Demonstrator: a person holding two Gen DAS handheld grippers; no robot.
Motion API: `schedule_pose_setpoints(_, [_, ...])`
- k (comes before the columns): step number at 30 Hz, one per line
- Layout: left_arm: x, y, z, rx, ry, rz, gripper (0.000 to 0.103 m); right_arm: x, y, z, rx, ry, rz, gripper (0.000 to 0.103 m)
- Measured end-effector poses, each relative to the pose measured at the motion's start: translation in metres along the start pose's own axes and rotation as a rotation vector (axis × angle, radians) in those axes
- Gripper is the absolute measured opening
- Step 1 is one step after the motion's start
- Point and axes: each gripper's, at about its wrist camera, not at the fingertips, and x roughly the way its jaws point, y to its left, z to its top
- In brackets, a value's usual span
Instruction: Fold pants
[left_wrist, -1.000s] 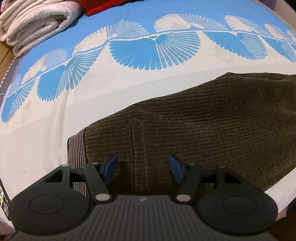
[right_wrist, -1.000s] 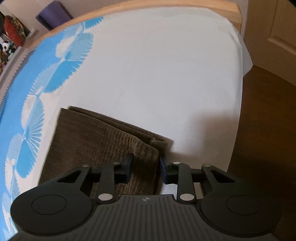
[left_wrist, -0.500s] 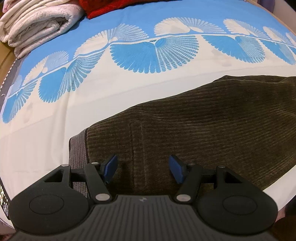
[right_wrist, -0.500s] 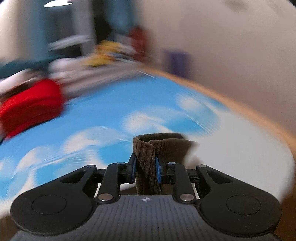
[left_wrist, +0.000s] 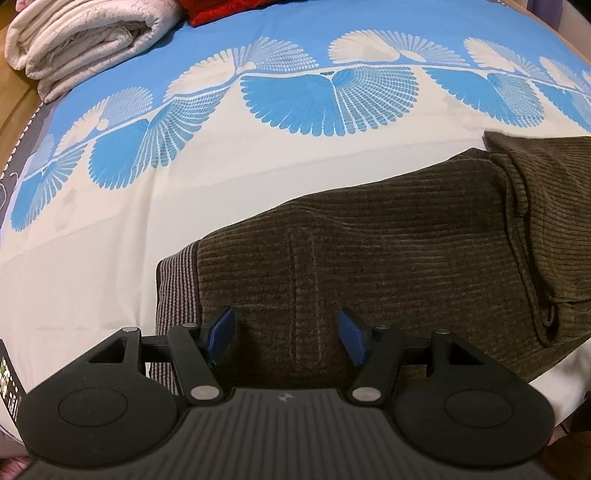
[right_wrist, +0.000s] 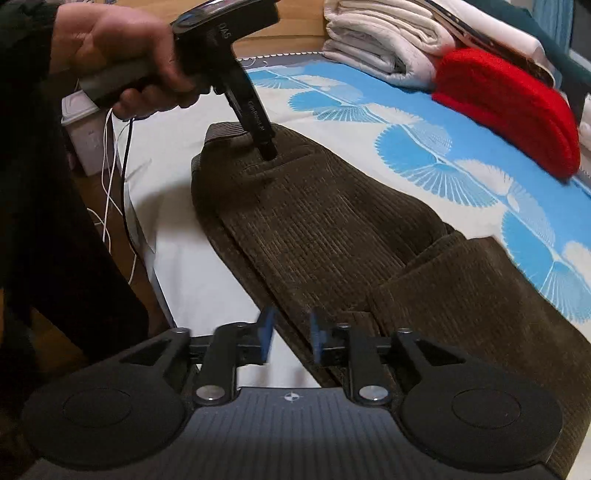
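Dark brown corduroy pants (left_wrist: 388, 251) lie on the bed, waistband (left_wrist: 175, 291) toward the left. Their leg end is folded back over the upper part (left_wrist: 546, 206); the fold also shows in the right wrist view (right_wrist: 461, 295). My left gripper (left_wrist: 286, 334) is open and presses down on the pants near the waistband; it shows in the right wrist view (right_wrist: 267, 151). My right gripper (right_wrist: 290, 334) is open and empty, just above the near edge of the pants (right_wrist: 314, 221), beside the folded-over leg end.
The bed has a blue and white fan-pattern sheet (left_wrist: 328, 96). Folded white blankets (left_wrist: 85, 40) and a red cloth (right_wrist: 509, 107) lie at the far side. A white box (right_wrist: 85, 136) and cables (right_wrist: 118, 192) are off the bed's edge by the floor.
My right gripper carried the leg end over toward the waistband, laid it on the pants and opened. My left gripper stayed pressed on the pants.
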Motion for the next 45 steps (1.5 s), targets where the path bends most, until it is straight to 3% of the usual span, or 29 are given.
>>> schedule_pose_setpoints(1, [0.0,-0.001,0.001,0.002,-0.002,0.001,0.067,-0.002,-0.005,0.0,0.021,-0.006,-0.023,0.043])
schedule_pose_setpoints(4, [0.0,-0.004,0.003,0.005,-0.004,-0.002,0.067,0.001,-0.021,0.009,0.082,-0.024,-0.135,0.056])
schedule_pose_setpoints(9, [0.001,-0.005,0.004,0.017,-0.005,-0.001,0.067,0.023,-0.045,0.006,0.164,0.013,-0.208,0.057])
schedule_pose_setpoints(15, [-0.001,-0.002,0.003,0.009,-0.008,-0.002,0.067,0.069,-0.038,0.007,0.079,0.1,-0.234,0.057])
schedule_pose_setpoints(17, [-0.001,0.0,0.001,0.016,-0.006,0.0,0.067,0.072,-0.042,0.01,0.098,0.097,-0.232,0.05])
schedule_pose_setpoints(19, [0.001,0.002,0.0,0.02,-0.002,0.01,0.067,0.061,-0.052,0.014,0.161,0.066,-0.212,0.017])
schedule_pose_setpoints(21, [0.0,0.004,0.0,0.016,-0.009,0.013,0.067,0.041,-0.064,0.018,0.233,0.0,-0.188,0.0])
schedule_pose_setpoints(23, [-0.001,0.004,0.0,0.011,-0.014,0.006,0.067,0.018,-0.07,0.018,0.28,-0.082,-0.145,0.0])
schedule_pose_setpoints(26, [-0.003,-0.001,0.0,0.023,-0.018,0.003,0.067,-0.004,-0.06,0.012,0.226,-0.134,-0.047,0.0])
schedule_pose_setpoints(28, [-0.003,-0.005,0.0,0.029,-0.018,0.001,0.067,-0.002,-0.045,0.005,0.142,-0.098,-0.052,0.0])
schedule_pose_setpoints(30, [-0.004,-0.009,0.001,0.034,-0.019,0.003,0.067,0.011,-0.036,-0.002,0.091,-0.03,-0.11,0.0])
schedule_pose_setpoints(32, [-0.004,-0.012,0.001,0.036,-0.02,0.0,0.067,0.023,-0.033,-0.002,0.068,-0.007,-0.17,0.011])
schedule_pose_setpoints(34, [-0.004,-0.015,0.0,0.044,-0.019,0.002,0.067,0.033,-0.033,0.003,0.072,-0.003,-0.198,0.049])
schedule_pose_setpoints(36, [-0.003,-0.015,-0.002,0.05,-0.013,0.006,0.067,0.042,-0.034,0.009,0.079,-0.006,-0.239,0.06])
schedule_pose_setpoints(38, [-0.002,-0.011,-0.003,0.055,-0.01,0.016,0.067,0.056,-0.038,0.014,0.077,0.03,-0.249,0.06])
schedule_pose_setpoints(41, [-0.002,-0.002,-0.005,0.036,-0.008,0.023,0.067,0.073,-0.046,0.013,0.088,0.079,-0.236,0.043])
schedule_pose_setpoints(43, [-0.002,0.002,-0.006,0.033,-0.011,0.031,0.067,0.067,-0.054,0.014,0.149,0.062,-0.206,0.012])
schedule_pose_setpoints(45, [-0.002,0.006,-0.006,0.03,-0.016,0.03,0.067,0.049,-0.06,0.017,0.188,0.004,-0.213,0.009])
